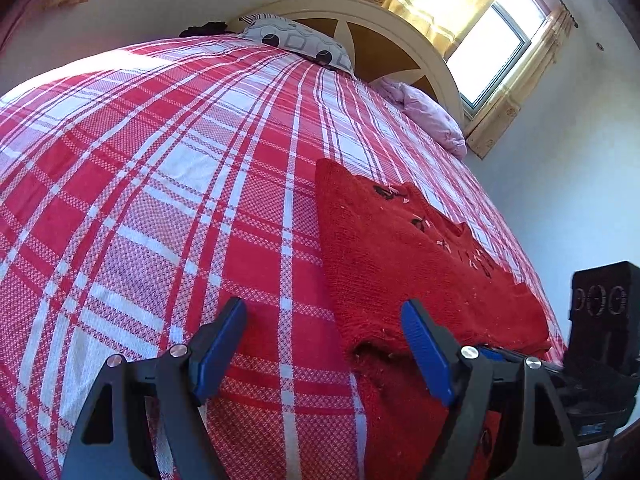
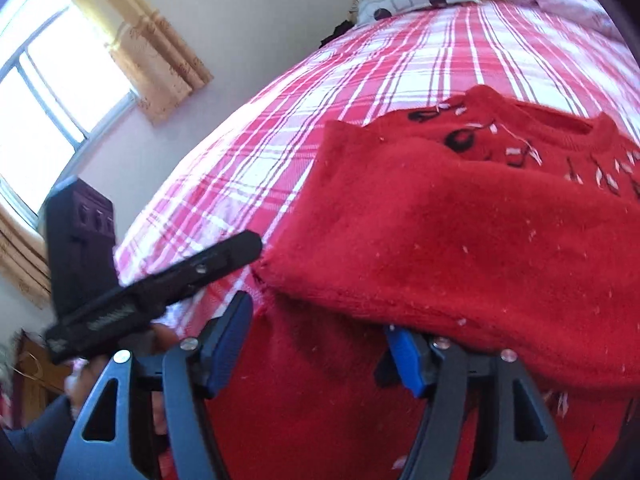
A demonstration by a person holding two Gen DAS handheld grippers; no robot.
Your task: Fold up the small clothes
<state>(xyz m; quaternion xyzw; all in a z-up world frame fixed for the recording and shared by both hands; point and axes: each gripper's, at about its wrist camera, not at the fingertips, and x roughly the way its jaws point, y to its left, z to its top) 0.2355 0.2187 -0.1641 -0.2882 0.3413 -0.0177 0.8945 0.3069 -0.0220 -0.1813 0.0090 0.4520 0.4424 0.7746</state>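
The red knitted sweater point(image 1: 404, 248) lies on the red-and-white checked bedspread point(image 1: 160, 184), right of centre. The left gripper point(image 1: 324, 344) stands released, its right finger over the hem. The right gripper point(image 2: 320, 344) is spread too, its right fingertip hidden beneath a folded layer.

From my left camera, the red-and-white checked bedspread point(image 1: 160, 184) lies bare across its whole left side, wide room to sweep through. The red knitted sweater with black stitched motifs point(image 1: 400, 248) fills the right side. At the far end a grey patterned pillow point(image 1: 296, 40) and a crumpled pink pillow point(image 1: 432, 116) block the cream wooden headboard point(image 1: 400, 28). My other hand-held gripper point(image 1: 600, 340) crowds the sweater's right edge.
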